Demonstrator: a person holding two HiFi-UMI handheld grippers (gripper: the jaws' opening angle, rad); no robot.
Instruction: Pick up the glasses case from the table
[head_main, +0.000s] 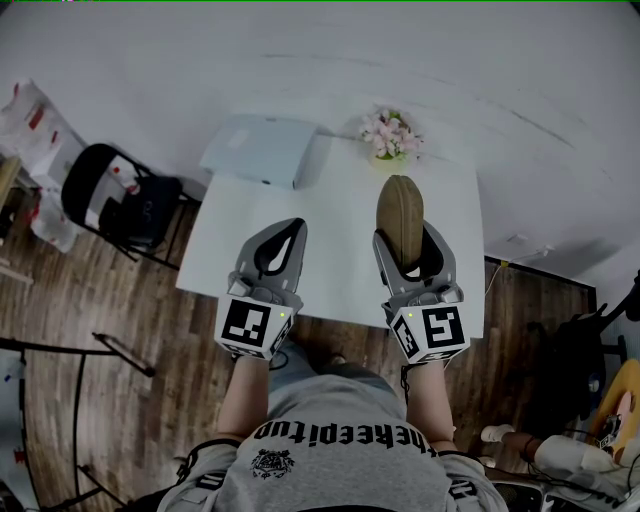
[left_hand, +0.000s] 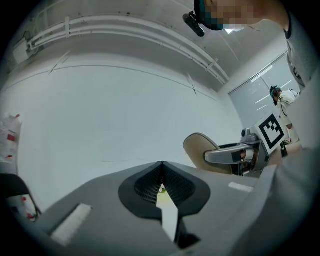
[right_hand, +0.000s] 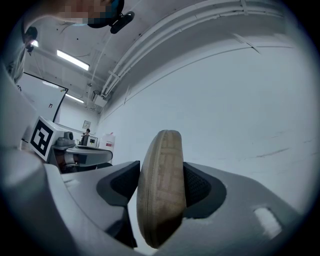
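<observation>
The glasses case (head_main: 400, 217) is a tan oval pouch with a zip seam. My right gripper (head_main: 404, 238) is shut on it and holds it up above the white table (head_main: 330, 270), on edge between the two jaws. In the right gripper view the case (right_hand: 161, 192) stands upright and fills the gap of the right gripper (right_hand: 161, 187). My left gripper (head_main: 288, 232) hovers over the table's left half with its jaws closed together and nothing between them; in its own view the left gripper (left_hand: 161, 167) meets at the tip. The case (left_hand: 200, 151) shows there at the right.
A pale grey box (head_main: 262, 150) lies at the table's far left. A small pot of pink flowers (head_main: 390, 135) stands at the far edge. A black chair (head_main: 120, 205) stands on the wooden floor to the left. Cables and bags lie at the right.
</observation>
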